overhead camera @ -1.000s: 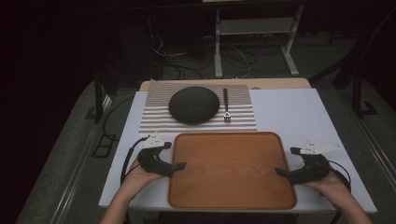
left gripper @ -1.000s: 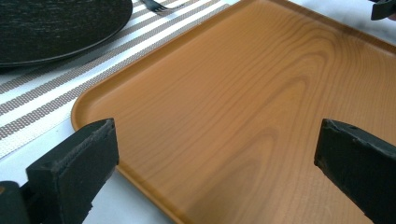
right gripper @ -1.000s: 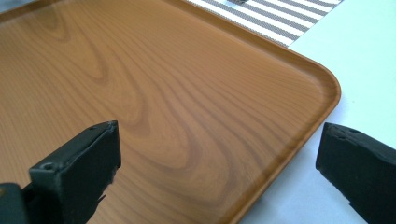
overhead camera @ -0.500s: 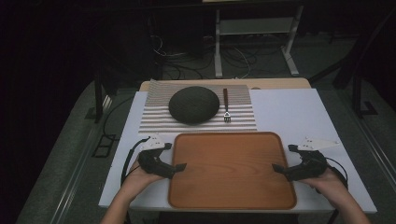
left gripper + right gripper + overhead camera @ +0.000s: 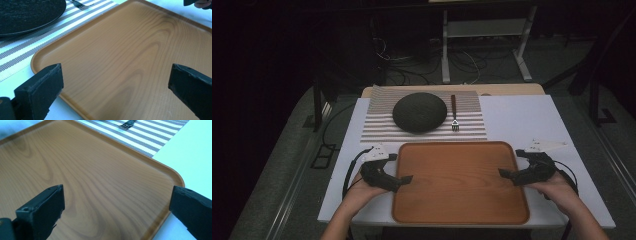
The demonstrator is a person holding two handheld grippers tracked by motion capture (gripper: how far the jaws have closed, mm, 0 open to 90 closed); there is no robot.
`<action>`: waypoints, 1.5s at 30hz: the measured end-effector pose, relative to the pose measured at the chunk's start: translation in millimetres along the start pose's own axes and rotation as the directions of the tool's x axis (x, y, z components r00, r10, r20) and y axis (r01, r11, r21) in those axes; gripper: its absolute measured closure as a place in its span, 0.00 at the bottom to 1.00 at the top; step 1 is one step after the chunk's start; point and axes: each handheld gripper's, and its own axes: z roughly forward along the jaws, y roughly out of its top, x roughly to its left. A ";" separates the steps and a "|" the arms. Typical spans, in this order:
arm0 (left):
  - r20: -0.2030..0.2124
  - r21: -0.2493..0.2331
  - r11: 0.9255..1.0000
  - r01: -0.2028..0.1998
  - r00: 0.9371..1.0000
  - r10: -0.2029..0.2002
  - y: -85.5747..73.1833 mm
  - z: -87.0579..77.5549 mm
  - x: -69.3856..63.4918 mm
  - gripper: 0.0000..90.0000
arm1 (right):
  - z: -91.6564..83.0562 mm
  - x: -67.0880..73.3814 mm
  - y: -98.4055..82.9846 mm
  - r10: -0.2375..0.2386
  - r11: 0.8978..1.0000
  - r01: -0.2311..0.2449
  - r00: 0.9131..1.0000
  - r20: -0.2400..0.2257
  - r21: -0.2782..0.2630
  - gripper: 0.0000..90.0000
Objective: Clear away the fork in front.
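A wooden tray lies flat on the white table, near its front edge. My left gripper sits at the tray's left rim, jaws open and pointing inward over the rim. At the right rim my right gripper is open too, its jaws straddling the tray's edge. Neither gripper holds anything. Behind the tray a dark round plate and a fork rest on a striped placemat.
The placemat lies just past the tray's far rim. Bare white table runs to the right of the tray. Cables and a metal stand are on the dark floor beyond the table.
Both grippers have moved slightly inward toward the tray's side rims. The tray, plate and fork have not moved.
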 end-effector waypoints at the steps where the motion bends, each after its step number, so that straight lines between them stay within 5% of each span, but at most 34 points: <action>1: 0.001 -0.001 1.000 0.001 1.000 -0.001 0.0 0.0 0.1 0.00 | 0.0 0.0 0.0 0.000 1.000 0.000 1.000 0.000 0.000 0.00; 35: 0.027 0.007 1.000 -0.006 1.000 0.005 1.5 6.0 0.7 0.00 | 36.0 -4.5 42.8 -0.017 0.999 0.017 1.000 -0.002 0.033 0.00; 45: 0.013 0.019 0.999 -0.036 0.999 0.036 1.3 7.8 -0.5 0.00 | 49.9 -7.2 58.1 -0.017 0.999 0.017 1.000 -0.013 0.038 0.00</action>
